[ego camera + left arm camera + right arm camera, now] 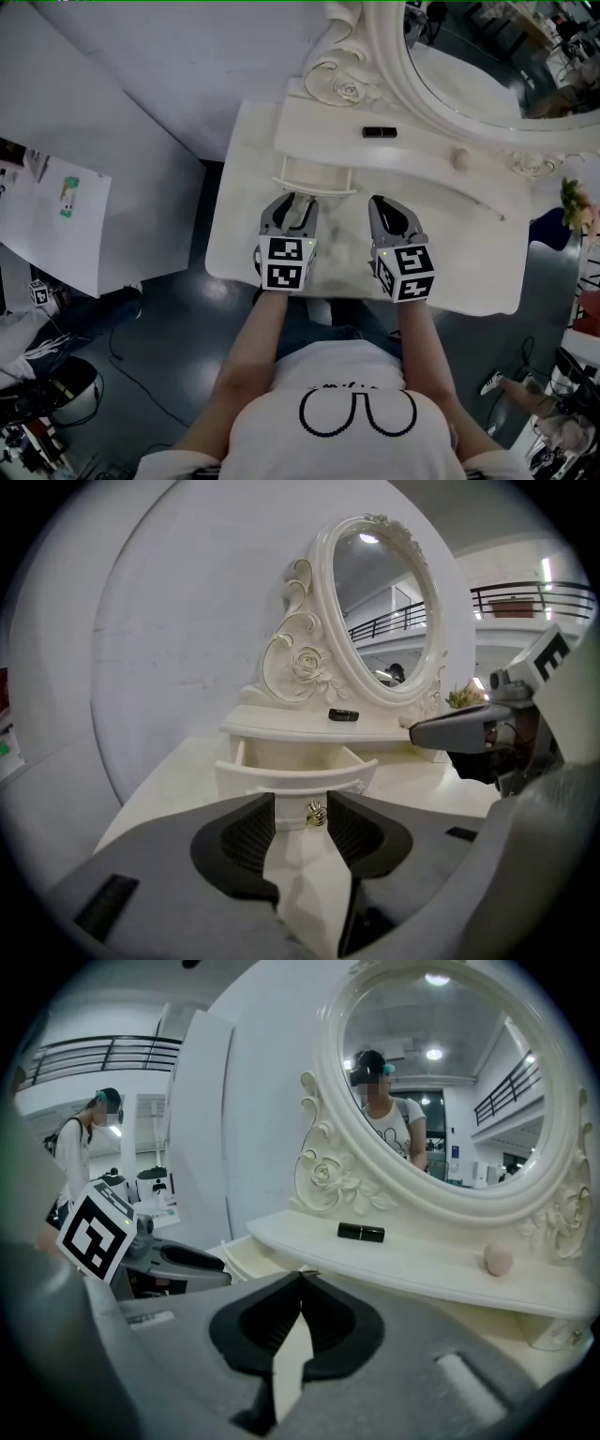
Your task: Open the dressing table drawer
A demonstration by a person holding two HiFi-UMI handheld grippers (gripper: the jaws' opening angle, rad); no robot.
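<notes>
Your left gripper (pixel 300 819) is sitting with jaws apart, the gold knob (pixel 316 813) between the pads and looking untouched. The drawer (pixel 295 778) is already sticking out toward you, its front running crosswise to the jaws. Your right gripper (pixel 300 1279) is idling alongside, pinched closed on nothing. Tabletop (pixel 469 267) is lying clear behind both, so I'd say you're having room to back straight off.
</notes>
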